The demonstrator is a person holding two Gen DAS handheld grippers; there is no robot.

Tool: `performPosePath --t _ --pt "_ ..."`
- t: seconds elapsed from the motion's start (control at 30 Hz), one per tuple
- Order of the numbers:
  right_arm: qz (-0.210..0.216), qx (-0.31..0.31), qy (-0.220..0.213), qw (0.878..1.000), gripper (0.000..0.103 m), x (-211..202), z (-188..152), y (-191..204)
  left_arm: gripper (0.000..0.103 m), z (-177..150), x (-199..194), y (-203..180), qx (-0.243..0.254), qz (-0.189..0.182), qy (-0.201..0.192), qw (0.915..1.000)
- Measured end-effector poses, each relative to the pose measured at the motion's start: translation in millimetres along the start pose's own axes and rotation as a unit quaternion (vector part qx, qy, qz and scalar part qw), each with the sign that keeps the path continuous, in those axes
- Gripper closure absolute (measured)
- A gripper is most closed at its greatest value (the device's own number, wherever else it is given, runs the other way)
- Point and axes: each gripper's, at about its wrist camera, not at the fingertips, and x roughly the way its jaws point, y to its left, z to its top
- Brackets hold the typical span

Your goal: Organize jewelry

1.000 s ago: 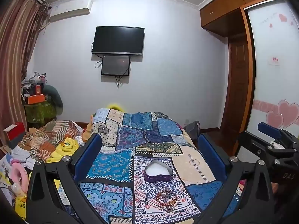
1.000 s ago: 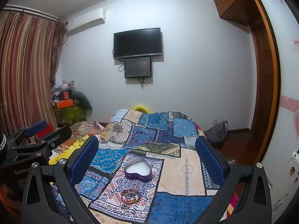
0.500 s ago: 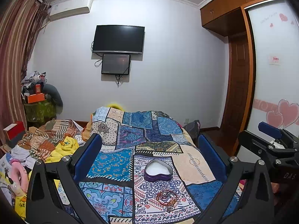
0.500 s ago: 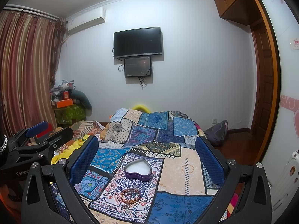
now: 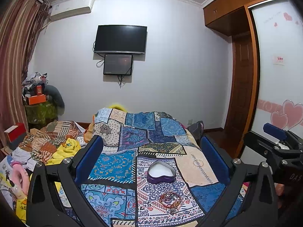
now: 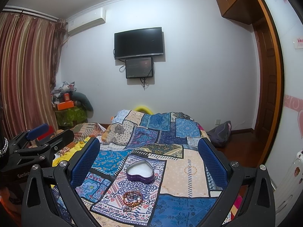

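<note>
An open purple heart-shaped tin (image 5: 161, 173) with a white lining sits on the patchwork bedspread (image 5: 115, 165); it also shows in the right wrist view (image 6: 140, 173). A small pile of beaded bracelets (image 5: 169, 200) lies just in front of the tin, also seen in the right wrist view (image 6: 133, 199). My left gripper (image 5: 151, 162) is open and empty, held above the bed with tin and bracelets between its fingers. My right gripper (image 6: 148, 163) is likewise open and empty. Each gripper shows at the edge of the other's view.
Crumpled clothes and a yellow garment (image 5: 65, 148) lie left of the bedspread. A cluttered green stand (image 5: 40, 111) is in the far left corner. A TV (image 5: 120, 39) hangs on the far wall. A wooden wardrobe (image 5: 242, 98) and a dark bag (image 6: 220, 134) are on the right.
</note>
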Motion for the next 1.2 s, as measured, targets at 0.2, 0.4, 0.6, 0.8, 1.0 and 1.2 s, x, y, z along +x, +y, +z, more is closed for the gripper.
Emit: performPosePath --t 0.2,0.4,0.6,0.8,1.0,1.2 --pt "0.001 0.002 0.001 1.0 0.0 -0.9 1.6 -2.9 0.0 -0.3 2.5 0.2 0.0 0.004 0.003 1.0" --pt "0.001 0.0 0.003 1.0 0.0 -2.3 -0.9 1.7 0.0 -1.2 3.1 0.7 -0.001 0.004 0.005 1.0" --pt "0.003 0.002 0.006 1.0 0.0 -0.4 -1.4 -2.6 0.0 -0.8 2.5 1.7 0.0 0.004 0.005 1.0" --pt "0.003 0.003 0.008 1.0 0.0 -1.0 -0.5 -3.0 0.0 -0.9 2.7 1.6 0.0 0.004 0.005 1.0" --pt "0.005 0.004 0.009 1.0 0.0 -3.6 -1.9 -1.7 0.0 -1.0 4.7 1.7 -0.001 0.005 0.006 1.0" --pt "0.005 0.004 0.015 1.0 0.0 3.4 -0.7 -5.4 0.0 -1.3 9.6 2.9 -0.001 0.006 0.01 0.9999"
